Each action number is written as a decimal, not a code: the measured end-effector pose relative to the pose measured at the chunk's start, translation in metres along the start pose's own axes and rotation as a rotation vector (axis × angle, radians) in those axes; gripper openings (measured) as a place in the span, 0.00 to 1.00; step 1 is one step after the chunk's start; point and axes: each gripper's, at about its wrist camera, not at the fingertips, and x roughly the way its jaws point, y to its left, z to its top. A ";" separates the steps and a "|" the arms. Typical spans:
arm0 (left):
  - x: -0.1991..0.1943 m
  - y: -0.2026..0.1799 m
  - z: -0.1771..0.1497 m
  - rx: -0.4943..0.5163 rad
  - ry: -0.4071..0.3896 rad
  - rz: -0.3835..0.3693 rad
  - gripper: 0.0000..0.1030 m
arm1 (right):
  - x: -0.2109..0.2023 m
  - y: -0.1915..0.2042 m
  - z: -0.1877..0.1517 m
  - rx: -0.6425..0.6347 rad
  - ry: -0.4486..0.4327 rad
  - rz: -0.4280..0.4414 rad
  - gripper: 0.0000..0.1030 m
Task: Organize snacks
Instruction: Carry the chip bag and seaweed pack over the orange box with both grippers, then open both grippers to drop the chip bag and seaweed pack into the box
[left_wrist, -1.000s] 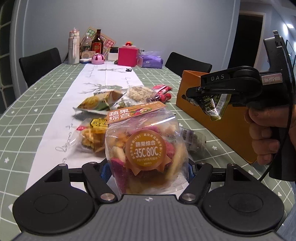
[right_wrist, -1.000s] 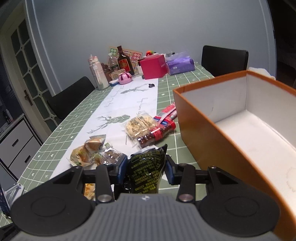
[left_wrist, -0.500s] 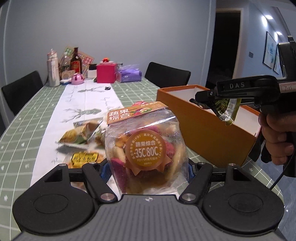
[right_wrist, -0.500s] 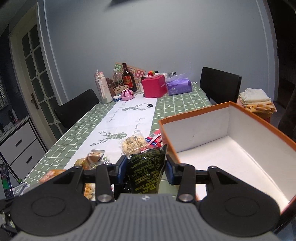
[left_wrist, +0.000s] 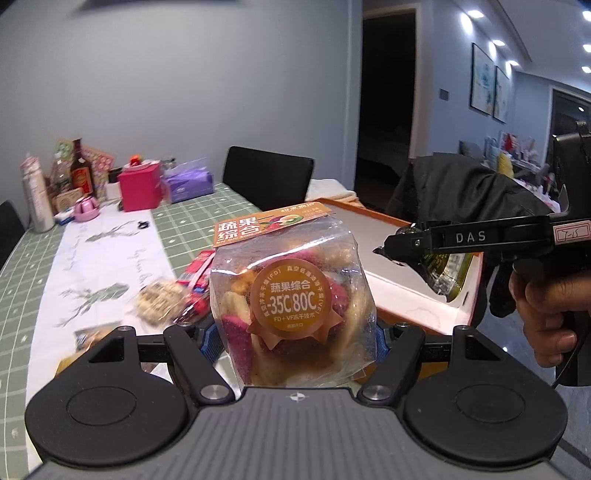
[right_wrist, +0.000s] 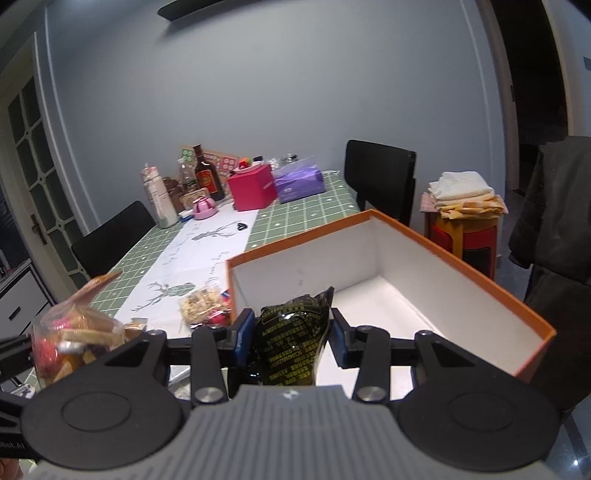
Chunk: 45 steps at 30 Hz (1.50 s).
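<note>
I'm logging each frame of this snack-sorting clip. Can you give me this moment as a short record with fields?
left gripper: shut on the dried fruit bag, held above the table
right gripper: shut on the dark green packet, over the box's near end
orange box: open, white inside, nothing seen in it
loose snacks: on the white runner beside the box

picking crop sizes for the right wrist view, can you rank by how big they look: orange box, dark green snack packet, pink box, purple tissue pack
1. orange box
2. dark green snack packet, enlarged by nearness to the camera
3. pink box and purple tissue pack: look alike, not ranked
</note>
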 end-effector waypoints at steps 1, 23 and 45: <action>0.005 -0.004 0.004 0.011 0.006 -0.014 0.81 | -0.001 -0.006 0.002 0.003 0.001 -0.007 0.40; 0.125 -0.090 0.057 0.488 0.408 -0.177 0.81 | 0.059 -0.066 0.042 -0.186 0.356 -0.038 0.40; 0.210 -0.107 0.033 0.483 0.747 -0.256 0.81 | 0.104 -0.084 0.012 -0.384 0.629 -0.031 0.40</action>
